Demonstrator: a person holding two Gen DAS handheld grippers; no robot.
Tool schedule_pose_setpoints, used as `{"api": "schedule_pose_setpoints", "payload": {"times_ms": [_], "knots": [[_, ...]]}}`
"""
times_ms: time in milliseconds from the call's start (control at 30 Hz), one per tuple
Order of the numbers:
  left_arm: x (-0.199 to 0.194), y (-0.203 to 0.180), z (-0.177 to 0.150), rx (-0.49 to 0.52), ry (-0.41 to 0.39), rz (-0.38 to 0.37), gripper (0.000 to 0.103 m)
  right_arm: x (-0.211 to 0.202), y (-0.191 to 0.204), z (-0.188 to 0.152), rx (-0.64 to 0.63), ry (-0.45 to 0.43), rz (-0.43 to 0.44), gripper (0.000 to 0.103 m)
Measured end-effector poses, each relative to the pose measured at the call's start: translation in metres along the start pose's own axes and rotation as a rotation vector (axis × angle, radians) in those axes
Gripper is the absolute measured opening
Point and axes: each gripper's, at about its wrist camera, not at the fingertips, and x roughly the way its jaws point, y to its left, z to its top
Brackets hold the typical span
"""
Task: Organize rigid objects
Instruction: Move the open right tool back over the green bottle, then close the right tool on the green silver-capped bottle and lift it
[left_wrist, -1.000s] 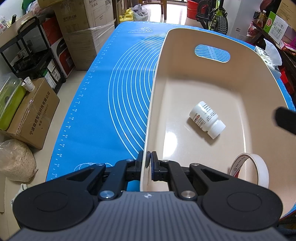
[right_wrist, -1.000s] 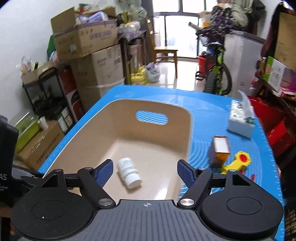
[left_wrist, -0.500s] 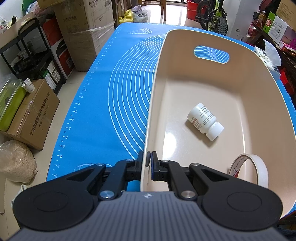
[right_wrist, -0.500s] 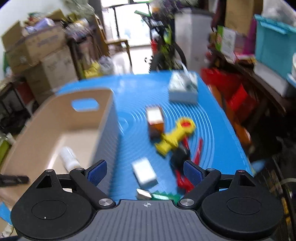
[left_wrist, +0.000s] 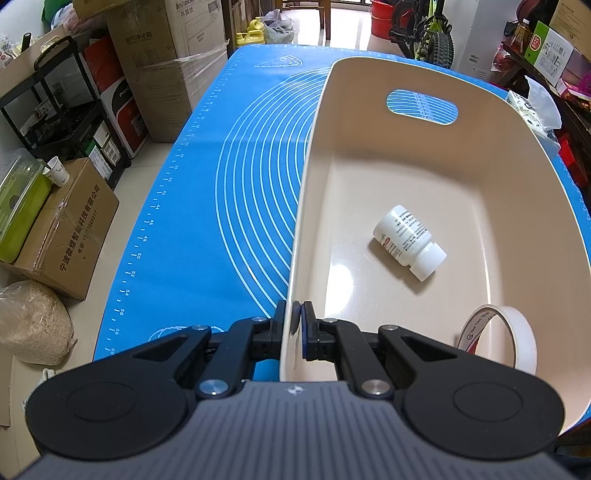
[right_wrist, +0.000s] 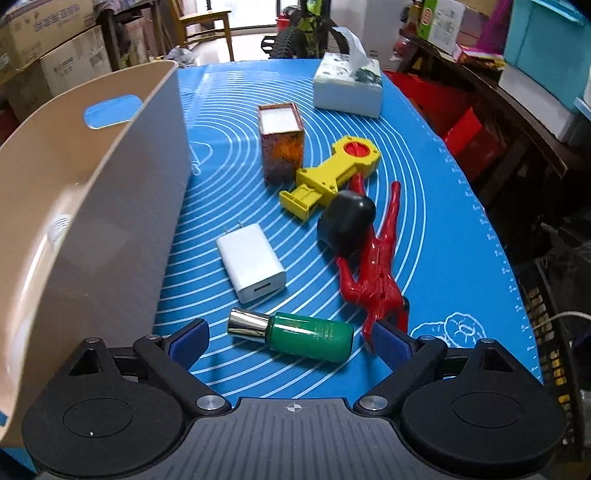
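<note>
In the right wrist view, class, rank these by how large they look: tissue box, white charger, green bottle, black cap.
1. tissue box, largest though farthest
2. green bottle and white charger: alike, and nearness inflates the bottle
3. black cap

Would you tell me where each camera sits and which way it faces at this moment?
Left wrist: on the left gripper, looking down into the beige bin; its jaws clamp the bin's near rim.
Right wrist: on the right gripper, looking down at the green bottle on the blue mat; jaws opening, gripping nothing.
Shared: bin and mat.
</note>
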Motion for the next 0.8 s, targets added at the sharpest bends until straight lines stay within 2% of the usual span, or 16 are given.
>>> {"api": "schedule_pose_setpoints", "payload": {"times_ms": [200,367,567,800], "knots": [[0.000,-0.001,0.001,0.004,0.001,0.001,0.008,0.002,0.000,-0.006,0.075,-0.049,-0.011,0.096],[0.000,-0.001,0.001,0.005,0.000,0.001,0.008,0.002,-0.005,-0.007,0.161,-0.033,0.026,0.091],[0.001,-0.001,0.001,0.008,-0.001,0.005,0.008,0.015,0.001,-0.011,0.134,-0.028,-0.017,0.089],[0.002,-0.002,0.001,0.009,0.000,0.006,0.009,0.017,0.011,-0.013,0.084,-0.084,-0.055,0.081]]}}
